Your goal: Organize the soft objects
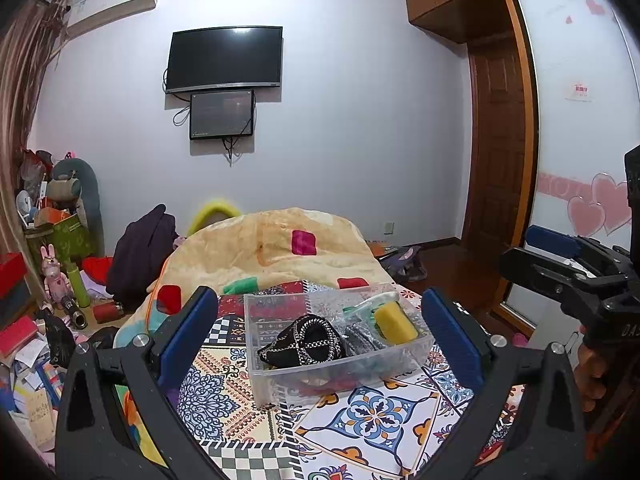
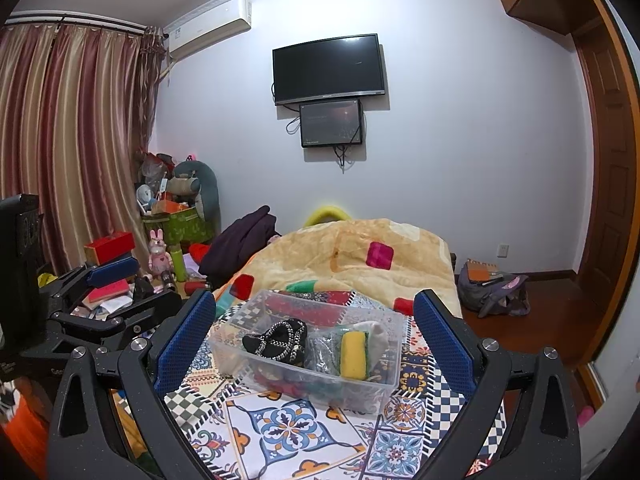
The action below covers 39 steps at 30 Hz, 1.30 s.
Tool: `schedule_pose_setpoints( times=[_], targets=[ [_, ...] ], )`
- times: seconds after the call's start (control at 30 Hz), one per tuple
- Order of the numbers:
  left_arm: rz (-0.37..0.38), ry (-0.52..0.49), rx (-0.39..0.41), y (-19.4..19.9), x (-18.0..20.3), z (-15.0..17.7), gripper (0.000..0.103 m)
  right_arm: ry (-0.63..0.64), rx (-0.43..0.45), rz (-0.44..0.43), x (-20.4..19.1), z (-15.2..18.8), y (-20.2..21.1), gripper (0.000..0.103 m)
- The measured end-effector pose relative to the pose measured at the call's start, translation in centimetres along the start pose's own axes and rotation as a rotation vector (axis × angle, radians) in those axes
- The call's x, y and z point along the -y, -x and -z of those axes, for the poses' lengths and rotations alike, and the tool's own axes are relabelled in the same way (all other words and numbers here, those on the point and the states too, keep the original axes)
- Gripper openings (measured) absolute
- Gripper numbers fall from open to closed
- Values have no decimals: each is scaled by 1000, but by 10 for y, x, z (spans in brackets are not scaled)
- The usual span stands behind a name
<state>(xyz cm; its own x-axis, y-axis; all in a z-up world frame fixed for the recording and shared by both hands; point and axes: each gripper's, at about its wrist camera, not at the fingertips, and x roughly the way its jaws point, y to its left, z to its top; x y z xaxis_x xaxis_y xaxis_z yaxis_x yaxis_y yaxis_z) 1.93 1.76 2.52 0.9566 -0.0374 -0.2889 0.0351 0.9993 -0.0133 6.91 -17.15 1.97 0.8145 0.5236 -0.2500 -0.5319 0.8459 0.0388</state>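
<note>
A clear plastic bin stands on the patterned bed cover. In it lie a black cloth with silver chain trim, a yellow sponge, a crinkled clear bag and a pale cloth. My left gripper is open and empty, fingers wide either side of the bin, short of it. My right gripper is open and empty, likewise framing the bin. The right gripper also shows at the right edge of the left wrist view, and the left one at the left of the right wrist view.
A folded beige blanket with coloured squares lies behind the bin. A dark garment lies beside it. Clutter, boxes and toys fill the left floor. A bag sits on the right floor.
</note>
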Motion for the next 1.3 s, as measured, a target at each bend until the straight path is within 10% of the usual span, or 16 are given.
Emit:
schedule_pose_setpoints(
  times=[1.3],
  targets=[
    [20, 34, -5, 1, -1, -3, 103, -1, -5, -1, -2, -1, 0, 103]
  ],
)
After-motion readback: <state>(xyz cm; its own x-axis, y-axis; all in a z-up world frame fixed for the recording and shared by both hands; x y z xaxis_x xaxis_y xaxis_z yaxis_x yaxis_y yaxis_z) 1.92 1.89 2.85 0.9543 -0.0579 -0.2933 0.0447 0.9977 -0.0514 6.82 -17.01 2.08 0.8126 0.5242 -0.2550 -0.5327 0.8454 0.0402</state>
